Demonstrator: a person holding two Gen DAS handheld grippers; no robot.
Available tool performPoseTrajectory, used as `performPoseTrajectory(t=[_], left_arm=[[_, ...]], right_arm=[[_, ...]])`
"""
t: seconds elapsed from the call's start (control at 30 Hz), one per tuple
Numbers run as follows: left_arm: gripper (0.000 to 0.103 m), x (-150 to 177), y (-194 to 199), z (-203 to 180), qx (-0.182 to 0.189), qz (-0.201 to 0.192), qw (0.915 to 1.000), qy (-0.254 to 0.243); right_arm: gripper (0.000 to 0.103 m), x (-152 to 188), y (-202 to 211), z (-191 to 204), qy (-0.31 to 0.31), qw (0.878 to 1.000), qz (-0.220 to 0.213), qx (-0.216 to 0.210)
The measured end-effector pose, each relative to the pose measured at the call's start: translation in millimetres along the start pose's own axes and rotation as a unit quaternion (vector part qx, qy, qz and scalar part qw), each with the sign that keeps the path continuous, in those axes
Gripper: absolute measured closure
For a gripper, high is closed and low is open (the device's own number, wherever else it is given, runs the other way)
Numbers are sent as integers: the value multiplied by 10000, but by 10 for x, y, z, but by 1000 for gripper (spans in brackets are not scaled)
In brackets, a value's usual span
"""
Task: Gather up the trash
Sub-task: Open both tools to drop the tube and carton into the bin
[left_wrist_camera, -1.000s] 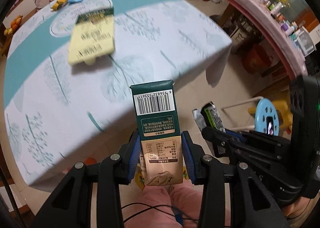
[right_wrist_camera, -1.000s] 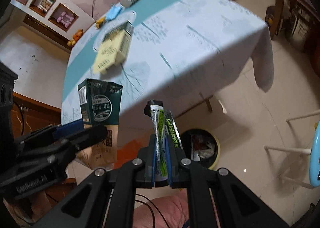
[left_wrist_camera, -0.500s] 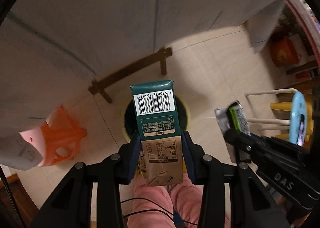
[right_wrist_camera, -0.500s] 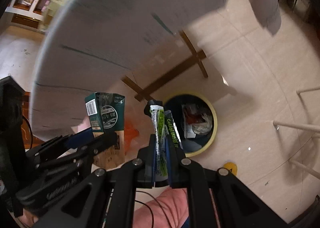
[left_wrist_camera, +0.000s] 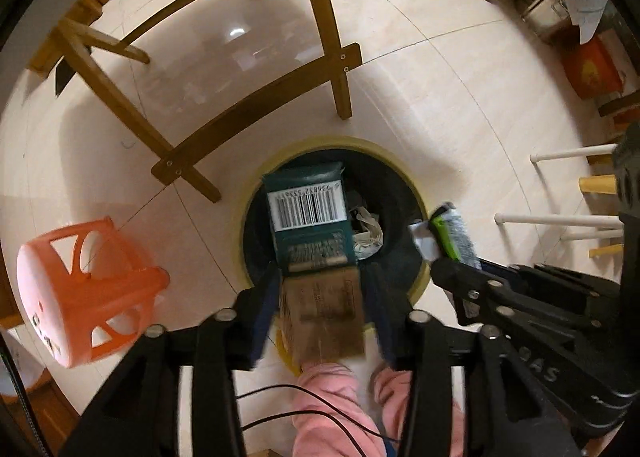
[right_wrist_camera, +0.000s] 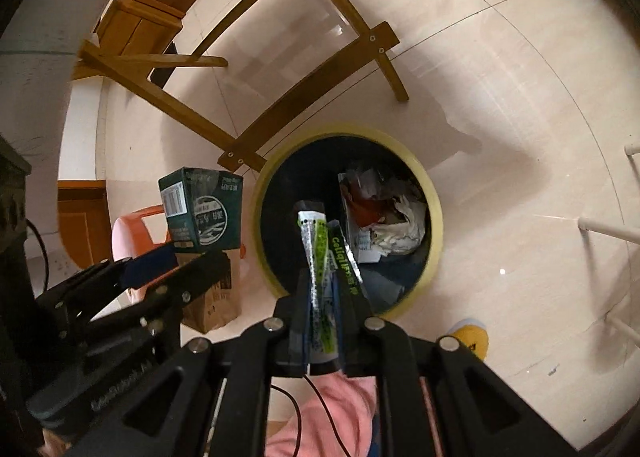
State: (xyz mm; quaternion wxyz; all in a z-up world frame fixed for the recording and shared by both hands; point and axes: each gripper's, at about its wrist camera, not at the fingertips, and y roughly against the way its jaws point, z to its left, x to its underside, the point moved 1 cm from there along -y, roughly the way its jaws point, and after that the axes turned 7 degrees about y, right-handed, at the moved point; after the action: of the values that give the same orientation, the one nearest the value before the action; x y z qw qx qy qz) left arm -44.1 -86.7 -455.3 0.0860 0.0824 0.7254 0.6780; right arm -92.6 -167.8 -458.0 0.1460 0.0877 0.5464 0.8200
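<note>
— So, where is the carton [left_wrist_camera: 310,225]?
— Over the bin [left_wrist_camera: 408,173], loose between the left gripper [left_wrist_camera: 320,313] jaws, which have just been opening.
— And the right gripper [right_wrist_camera: 324,309]?
— Just easing open too, wrappers [right_wrist_camera: 320,253] between its jaws.

A pale tiled floor [left_wrist_camera: 460,105] carries a round, yellow-rimmed trash bin [left_wrist_camera: 352,145] holding crumpled paper and wrappers. Beside the bin stand crossed wooden table legs [left_wrist_camera: 256,97]; an orange plastic stool [left_wrist_camera: 80,289] sits on the floor nearby.
</note>
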Motion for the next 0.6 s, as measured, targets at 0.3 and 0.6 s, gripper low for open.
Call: performPoseTrajectory(t=[0.3, 0.6], left_arm=[[27, -60, -6, 232, 124, 22, 9994, 317], [24, 48, 361, 172, 119, -36, 9996, 236]], right_arm=[[73, -52, -148, -27, 150, 9997, -188, -48], [72, -8, 111, 48, 152, 9992, -370, -7]])
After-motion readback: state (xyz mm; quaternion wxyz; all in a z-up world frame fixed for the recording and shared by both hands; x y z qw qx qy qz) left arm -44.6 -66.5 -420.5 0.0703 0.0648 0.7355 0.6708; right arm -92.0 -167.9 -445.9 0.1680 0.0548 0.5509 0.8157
